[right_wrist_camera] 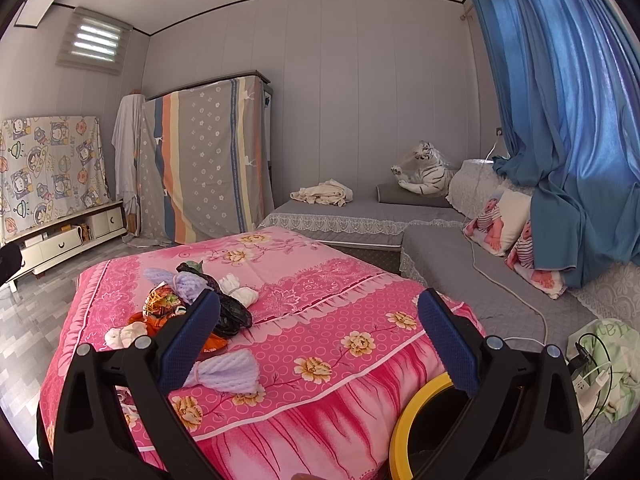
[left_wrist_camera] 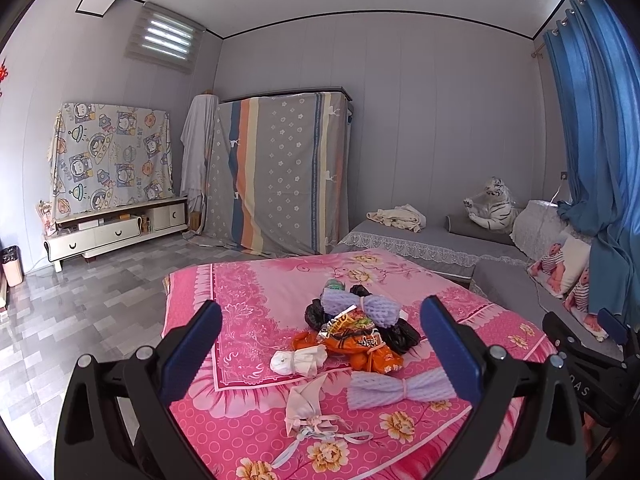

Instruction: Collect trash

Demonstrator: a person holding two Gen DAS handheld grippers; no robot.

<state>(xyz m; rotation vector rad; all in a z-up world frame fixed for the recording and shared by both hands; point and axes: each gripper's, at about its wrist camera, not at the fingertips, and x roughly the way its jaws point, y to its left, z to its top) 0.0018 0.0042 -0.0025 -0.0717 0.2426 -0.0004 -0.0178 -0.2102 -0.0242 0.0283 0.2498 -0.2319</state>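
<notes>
A yellow-rimmed bin [right_wrist_camera: 416,412], perhaps, sits half hidden behind the right gripper [right_wrist_camera: 318,338].

Grey panelled walls enclose a grey tiled floor [left_wrist_camera: 100,304]. Left of the cloth-draped wardrobe [left_wrist_camera: 280,172] stands a low cabinet [left_wrist_camera: 116,232]. Right of it, a grey sofa [right_wrist_camera: 360,212] and blue curtains [right_wrist_camera: 560,100].

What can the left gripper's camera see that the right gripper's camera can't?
Only the left wrist view shows the pink bin by the wall and the crumpled face mask near the bed's front edge. Only the right wrist view shows the yellow ring beside the bed and the charger with cables on the grey sofa. Both show the pink bedspread, the trash pile with its orange wrapper, the toy tiger and the blue curtain.
</notes>
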